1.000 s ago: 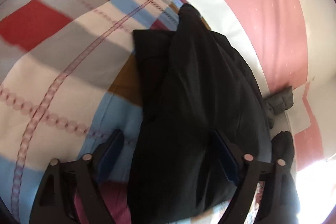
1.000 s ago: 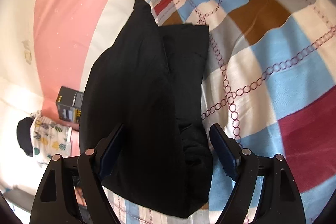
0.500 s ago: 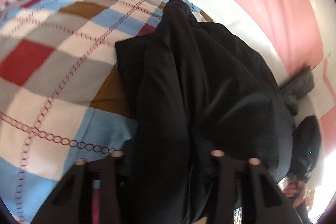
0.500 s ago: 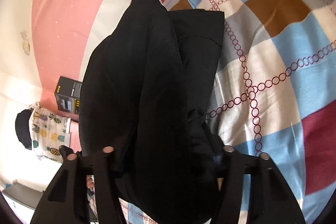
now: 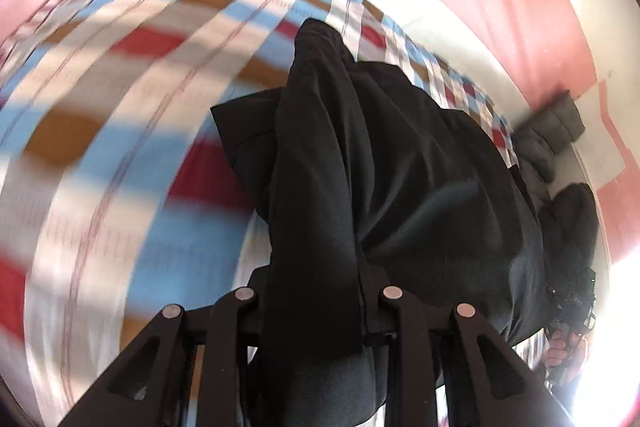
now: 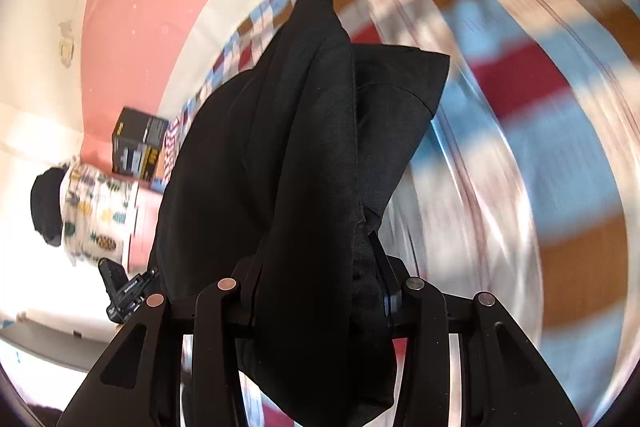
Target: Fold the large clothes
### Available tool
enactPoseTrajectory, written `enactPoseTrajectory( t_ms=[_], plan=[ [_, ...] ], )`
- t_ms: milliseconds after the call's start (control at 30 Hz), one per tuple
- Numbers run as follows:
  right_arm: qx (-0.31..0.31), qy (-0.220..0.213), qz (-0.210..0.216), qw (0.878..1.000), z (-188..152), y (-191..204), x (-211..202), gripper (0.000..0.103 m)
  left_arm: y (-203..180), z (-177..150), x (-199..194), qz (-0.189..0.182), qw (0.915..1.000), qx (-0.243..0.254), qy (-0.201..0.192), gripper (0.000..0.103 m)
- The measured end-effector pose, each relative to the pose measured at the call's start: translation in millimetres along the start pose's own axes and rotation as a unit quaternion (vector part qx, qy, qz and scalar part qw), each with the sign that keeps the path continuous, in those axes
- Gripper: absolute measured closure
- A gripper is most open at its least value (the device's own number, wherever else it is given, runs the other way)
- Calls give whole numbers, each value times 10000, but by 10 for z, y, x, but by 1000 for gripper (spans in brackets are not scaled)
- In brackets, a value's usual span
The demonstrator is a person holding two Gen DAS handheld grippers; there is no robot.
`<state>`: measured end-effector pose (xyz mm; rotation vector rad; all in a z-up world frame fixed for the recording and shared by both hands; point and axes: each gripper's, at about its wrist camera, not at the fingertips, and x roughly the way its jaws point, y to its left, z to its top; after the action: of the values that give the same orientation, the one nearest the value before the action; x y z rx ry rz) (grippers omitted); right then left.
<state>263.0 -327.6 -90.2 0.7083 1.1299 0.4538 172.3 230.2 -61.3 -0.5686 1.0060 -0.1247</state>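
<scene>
Jaws of left gripper [image 5: 320, 311] and right gripper [image 6: 316, 291] both pinched on near edge of black garment [image 5: 360, 167]; long axis running far, sagging onto checked bed [image 5: 120, 107]; neither gripper nearer.

On both wrist feeds I see the checked bedspread [image 5: 120, 131] smeared by motion blur, the black garment [image 6: 304, 155] hiding my right gripper's [image 6: 316, 291] fingertips and the left gripper's [image 5: 318, 303] too, its lower end cut off below.
</scene>
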Motion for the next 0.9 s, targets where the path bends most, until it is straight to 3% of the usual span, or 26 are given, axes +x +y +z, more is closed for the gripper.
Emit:
enactPoseTrajectory(
  t_ms=[200, 333, 467, 567, 700, 800, 900],
  plan=[
    [417, 58, -61, 9991, -953, -206, -535, 61, 16, -974, -567, -1, 9998, 6, 218, 75],
    [497, 144, -186, 9985, -1266, -269, -640, 57, 86, -1248, -636, 12, 9997, 43, 235, 72],
    [711, 229, -603, 9954, -1317, -328, -524, 38, 157, -1270, -556, 88, 9991, -153, 397, 66],
    [472, 61, -889, 9949, -1294, -203, -680, 36, 73, -1271, -715, 208, 9990, 25, 397, 61],
    [126, -320, -797, 9962, -1264, -68, -978, 34, 111, -1216, -968, 219, 9997, 79, 109, 50],
    [-182, -625, -898, 9938, -1082, 53, -1057, 29, 108, -1019, -1039, 213, 9996, 121, -172, 45],
    [-384, -636, -1008, 9921, -838, 147, -914, 29, 0, -716, -876, 145, 9994, 227, -213, 44]
  ],
)
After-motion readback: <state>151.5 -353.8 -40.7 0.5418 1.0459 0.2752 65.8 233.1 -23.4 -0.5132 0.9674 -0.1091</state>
